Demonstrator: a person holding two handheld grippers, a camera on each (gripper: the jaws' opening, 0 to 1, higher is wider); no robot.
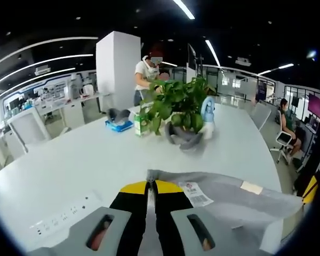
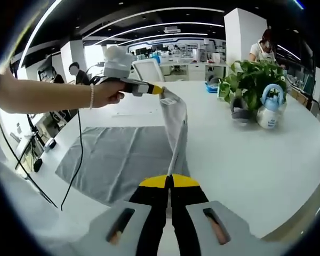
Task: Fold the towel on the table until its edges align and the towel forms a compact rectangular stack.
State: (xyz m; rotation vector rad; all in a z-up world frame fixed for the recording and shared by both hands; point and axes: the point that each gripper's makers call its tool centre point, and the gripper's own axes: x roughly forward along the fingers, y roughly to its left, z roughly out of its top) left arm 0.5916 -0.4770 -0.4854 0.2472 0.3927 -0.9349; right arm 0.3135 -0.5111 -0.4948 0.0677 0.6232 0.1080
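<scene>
Towel edge goes up for the fold
You hold both grippers, left (image 2: 159, 90) and right (image 2: 170, 181), clamped on the grey towel's (image 2: 117, 154) edge, lifting it off the white table (image 2: 245, 154) so it can fold over

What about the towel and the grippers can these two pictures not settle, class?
- Towel: its near edge, right gripper view, hidden behind the right gripper.
- Care label: print too small, left gripper view.
- Left gripper: pinched towel corner covered by its tips.
- Towel's far end: left gripper view, cut off by the edge.
</scene>
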